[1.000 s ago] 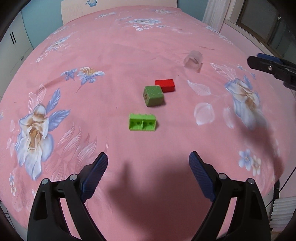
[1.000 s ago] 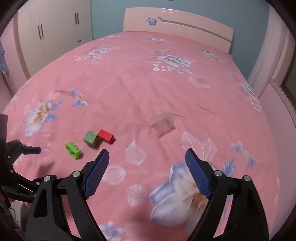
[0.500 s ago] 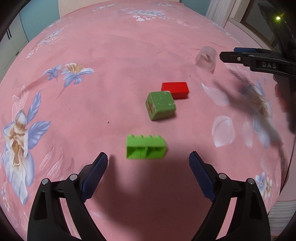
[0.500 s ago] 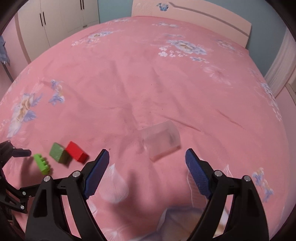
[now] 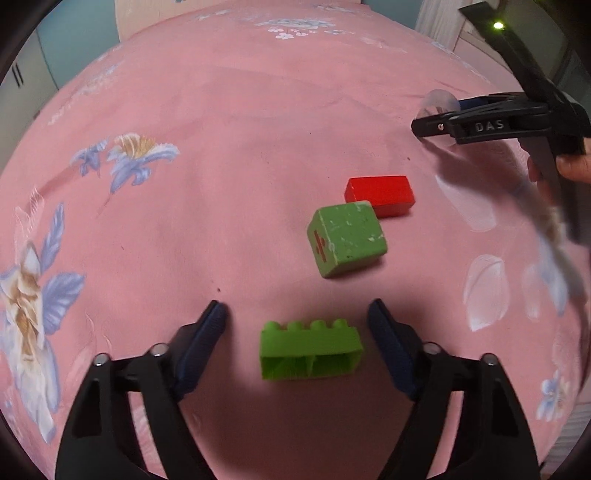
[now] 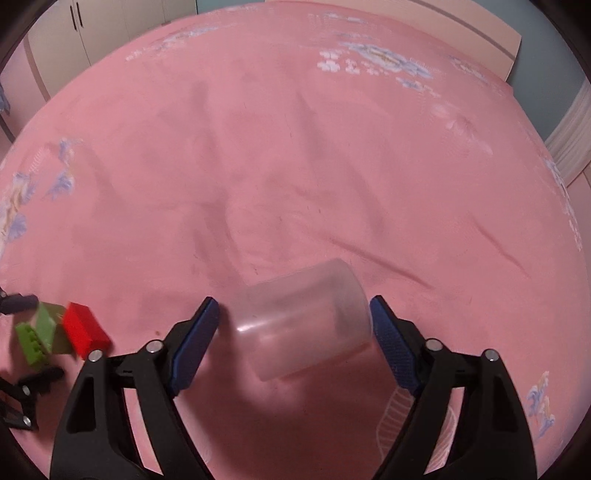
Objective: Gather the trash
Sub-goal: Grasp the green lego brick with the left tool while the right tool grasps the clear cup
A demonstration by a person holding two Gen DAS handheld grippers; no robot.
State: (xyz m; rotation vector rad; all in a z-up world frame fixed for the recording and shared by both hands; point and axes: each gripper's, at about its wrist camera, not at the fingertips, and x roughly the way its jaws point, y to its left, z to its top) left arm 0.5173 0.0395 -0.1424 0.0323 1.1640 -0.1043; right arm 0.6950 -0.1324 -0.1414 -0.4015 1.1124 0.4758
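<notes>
A bright green toy brick (image 5: pixel 309 349) lies on its side on the pink bed, between the open fingers of my left gripper (image 5: pixel 297 325). Beyond it lie a worn green block (image 5: pixel 347 238) and a red block (image 5: pixel 380 195). A clear plastic cup (image 6: pixel 303 317) lies on its side between the open fingers of my right gripper (image 6: pixel 293 328), not gripped. The three blocks also show at the left edge of the right wrist view, with the red one (image 6: pixel 84 329) nearest. The right gripper (image 5: pixel 480 123) appears in the left wrist view beside the cup (image 5: pixel 439 103).
The pink flowered bedspread (image 5: pixel 221 129) covers the whole bed. A headboard (image 6: pixel 461 33) stands at the far end and white cupboards (image 6: pixel 92 26) at the far left. A curtain (image 6: pixel 570 136) hangs at the right.
Both grippers have moved forward and down. The green brick now lies between the left fingers and the clear cup between the right fingers. Both stay open.
</notes>
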